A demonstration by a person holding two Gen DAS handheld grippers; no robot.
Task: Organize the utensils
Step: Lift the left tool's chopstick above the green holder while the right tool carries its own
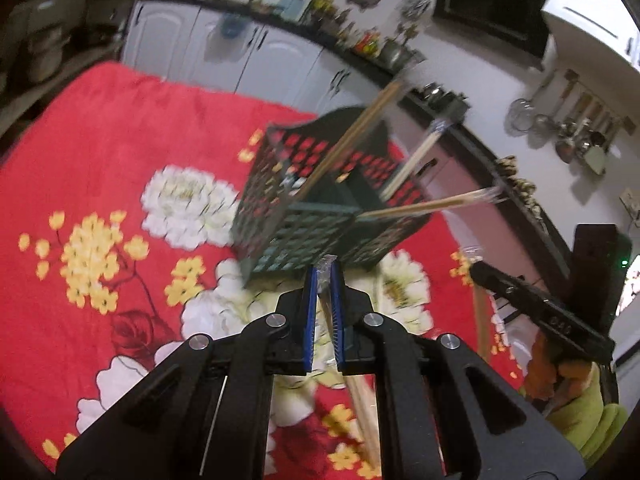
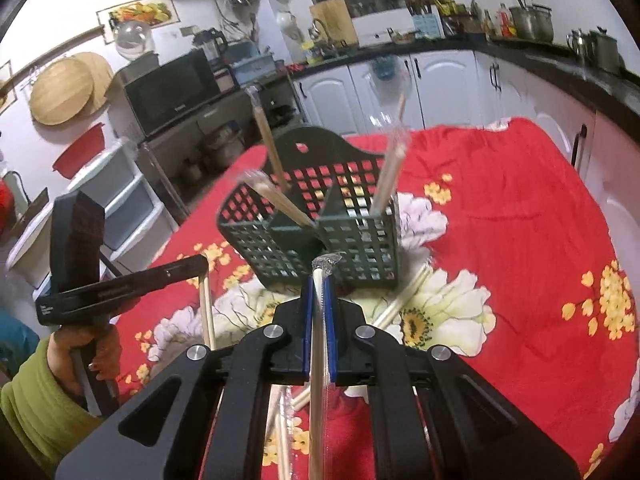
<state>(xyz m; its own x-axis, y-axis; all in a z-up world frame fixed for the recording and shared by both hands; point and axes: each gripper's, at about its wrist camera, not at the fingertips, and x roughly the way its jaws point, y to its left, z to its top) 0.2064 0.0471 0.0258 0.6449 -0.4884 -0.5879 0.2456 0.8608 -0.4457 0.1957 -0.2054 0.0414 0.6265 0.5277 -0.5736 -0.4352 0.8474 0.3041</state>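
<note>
Chopsticks (image 1: 326,280) in clear wrap, clamped in left tongs (image 1: 325,276); another wrapped pair (image 2: 320,292) clamped in right tongs (image 2: 319,280); green holder (image 2: 320,216) just ahead on floral desk (image 2: 520,208) (three pairs already standing inside); loose pairs (image 2: 400,300) lying beside it.

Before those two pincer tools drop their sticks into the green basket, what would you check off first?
1. Left gripper clamped on its wrapped chopsticks: ok, the blue pads pinch the wrapper.
2. Right gripper clamped on its wrapped pair: ok.
3. Basket standing upright on the red flowered cloth: ok.
4. Room left in the compartments: cannot tell; three wrapped pairs already lean out.
5. Grippers clear of each other: ok, they sit apart in both views.
6. Loose pairs on the cloth by the basket: not ok, yet to be collected.
</note>
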